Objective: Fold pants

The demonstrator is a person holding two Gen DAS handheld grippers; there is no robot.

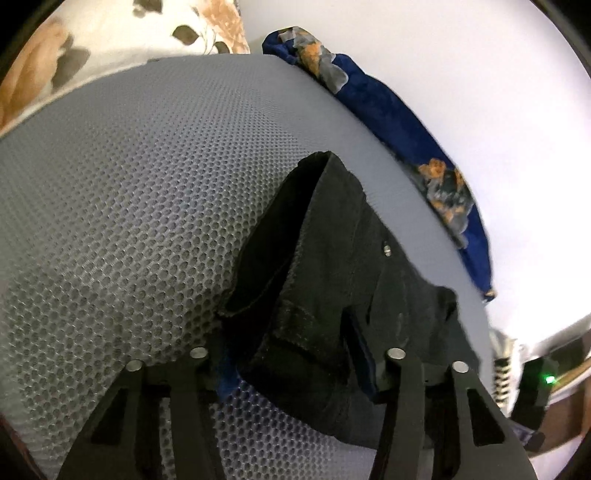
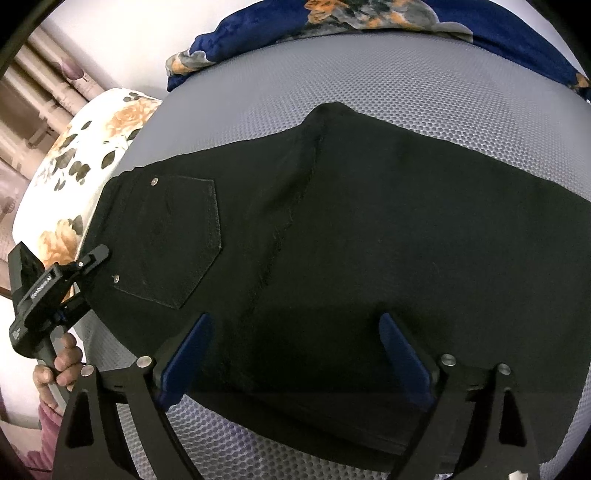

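Black pants (image 2: 369, 236) lie flat on a grey mesh mattress (image 2: 443, 85), back pocket up, waistband to the left. My right gripper (image 2: 295, 354) stands open wide above the pants' near edge, its blue pads (image 2: 188, 354) apart with fabric spread under them. In the left wrist view the bunched waistband end of the pants (image 1: 332, 295) sits between the fingers of my left gripper (image 1: 295, 380). Its right finger touches the cloth, while bare mesh shows beside its left pad (image 1: 225, 384). The right wrist view shows the left gripper (image 2: 94, 258) at the waistband, held by a hand (image 2: 62, 365).
A white floral pillow (image 2: 85, 177) lies past the waistband end. A blue floral blanket (image 2: 332, 18) runs along the mattress's far side against a white wall. Bare mesh mattress (image 1: 129, 184) stretches to the left of the pants. Curtains (image 2: 37, 92) hang beyond the pillow.
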